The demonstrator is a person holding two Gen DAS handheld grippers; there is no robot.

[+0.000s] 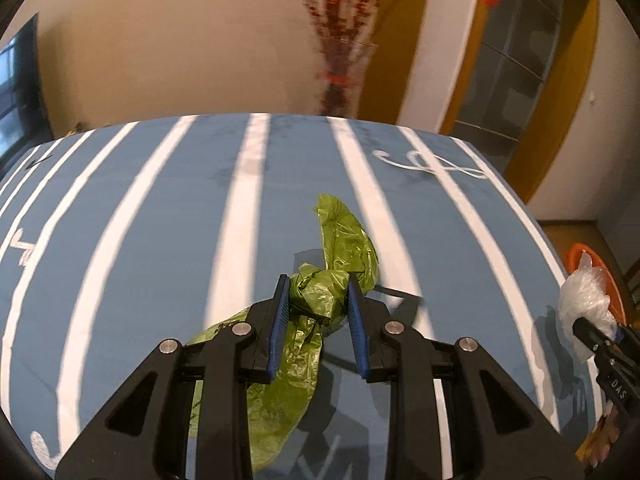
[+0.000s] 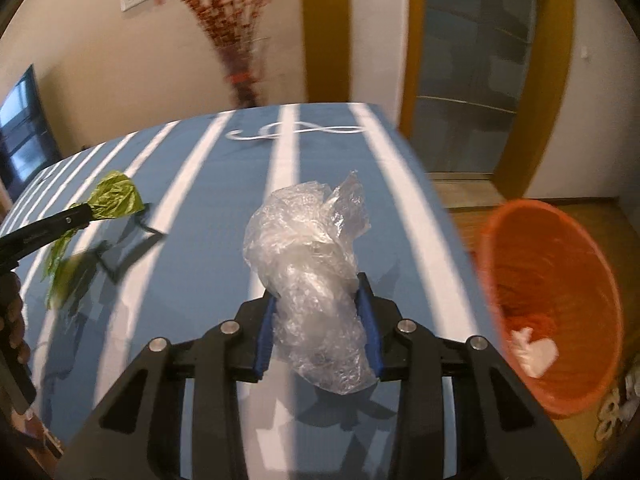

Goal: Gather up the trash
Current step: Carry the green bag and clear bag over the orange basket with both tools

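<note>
Crumpled green plastic bag [image 1: 320,296] is pinched at its knotted middle between the blue pads of the left gripper [image 1: 318,300], whose jaws are drawn narrow around it. One end of the bag sticks out ahead of the fingers, and the other end hangs below them over the table. Clear crinkled plastic wrap [image 2: 312,280] is clamped in the right gripper [image 2: 318,300], the jaws partly closed against its sides, with most of the bundle bulging out above and ahead of the fingertips. Both pieces of trash are held above a table covered in a blue cloth with white stripes [image 2: 208,184]; white curled line patterns are printed near its far edge. Past the table's right edge, on a wooden floor, an orange waste basket [image 2: 552,304] is seen with white scraps lying inside it. Behind the table, a vase of red-berried branches [image 2: 236,40] is set against a pale wall, blurred. Yellow-framed glass doors [image 2: 480,60] are visible to the right.
</note>
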